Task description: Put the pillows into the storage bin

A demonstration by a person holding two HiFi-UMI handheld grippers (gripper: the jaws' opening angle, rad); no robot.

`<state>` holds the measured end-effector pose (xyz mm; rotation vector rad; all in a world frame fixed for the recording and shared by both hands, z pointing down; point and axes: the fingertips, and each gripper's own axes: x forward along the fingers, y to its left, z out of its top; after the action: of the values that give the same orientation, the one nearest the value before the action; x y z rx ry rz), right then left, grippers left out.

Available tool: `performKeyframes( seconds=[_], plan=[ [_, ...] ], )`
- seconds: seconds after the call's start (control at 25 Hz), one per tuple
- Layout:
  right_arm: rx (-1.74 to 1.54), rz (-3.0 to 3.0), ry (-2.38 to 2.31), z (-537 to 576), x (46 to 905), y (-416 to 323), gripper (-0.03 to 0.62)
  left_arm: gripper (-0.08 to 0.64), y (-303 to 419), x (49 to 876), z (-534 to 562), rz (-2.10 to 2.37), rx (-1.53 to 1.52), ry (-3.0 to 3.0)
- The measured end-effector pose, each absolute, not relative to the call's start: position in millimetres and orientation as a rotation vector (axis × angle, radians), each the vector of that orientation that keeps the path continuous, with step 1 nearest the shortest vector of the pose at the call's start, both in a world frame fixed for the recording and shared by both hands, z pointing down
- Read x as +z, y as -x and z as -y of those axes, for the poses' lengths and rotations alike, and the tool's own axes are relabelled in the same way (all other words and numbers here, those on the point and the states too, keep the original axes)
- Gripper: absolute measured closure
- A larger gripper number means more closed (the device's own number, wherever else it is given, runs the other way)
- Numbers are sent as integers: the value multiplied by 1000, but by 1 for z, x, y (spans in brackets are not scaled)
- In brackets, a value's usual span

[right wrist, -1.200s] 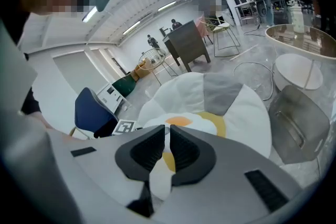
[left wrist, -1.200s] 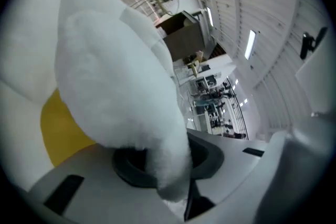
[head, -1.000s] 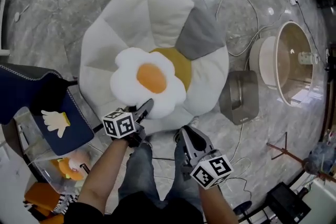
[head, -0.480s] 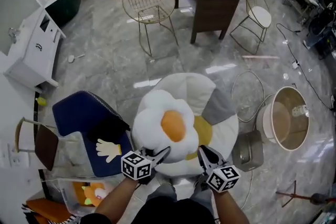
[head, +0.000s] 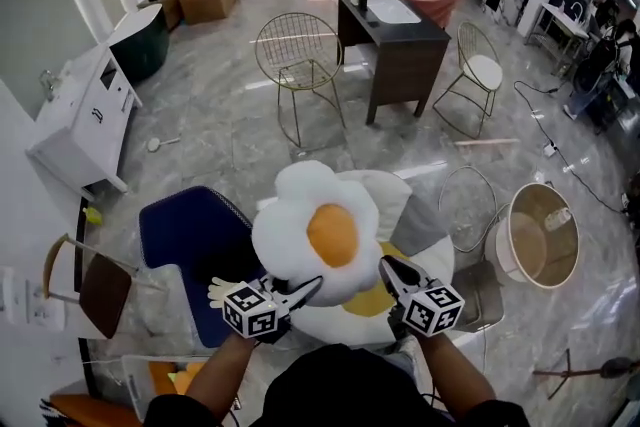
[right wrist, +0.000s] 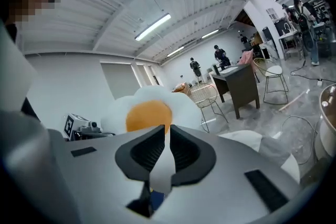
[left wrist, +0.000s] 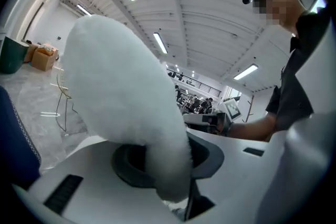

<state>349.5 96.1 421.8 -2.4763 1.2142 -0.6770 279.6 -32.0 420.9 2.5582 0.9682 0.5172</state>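
A fried-egg pillow (head: 318, 233), white with an orange yolk, hangs in the air in front of me, held from below by both grippers. My left gripper (head: 300, 293) is shut on its lower left edge. In the left gripper view the white plush (left wrist: 121, 97) fills the space between the jaws. My right gripper (head: 392, 275) is shut on the lower right edge, and a thin fold of the pillow (right wrist: 160, 160) is pinched flat between its pads. A large flower cushion (head: 420, 215) lies on the floor under the pillow. A navy pillow (head: 190, 240) leans over the clear storage bin (head: 125, 365) at lower left.
A round beige tub (head: 540, 235) and cables lie on the floor at right. Behind are two wire chairs (head: 295, 65), a dark desk (head: 400, 40) and a white cabinet (head: 85, 120). A wooden chair (head: 90, 285) stands at far left. The bin holds orange items.
Both grippers have risen with the egg pillow, lifting it off the flower cushion. The head view has tipped up from the floor to take in the room.
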Motion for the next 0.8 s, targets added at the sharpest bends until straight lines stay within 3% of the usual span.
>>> performKeyframes(
  seconds=[0.36, 0.8],
  plan=[
    [-593, -1333, 2429, -74, 387, -324, 541, 439, -218, 403, 31, -942, 446, -2576],
    [-596, -1701, 2239, -20, 377, -273, 541, 439, -140, 371, 63, -529, 318, -2714]
  ],
)
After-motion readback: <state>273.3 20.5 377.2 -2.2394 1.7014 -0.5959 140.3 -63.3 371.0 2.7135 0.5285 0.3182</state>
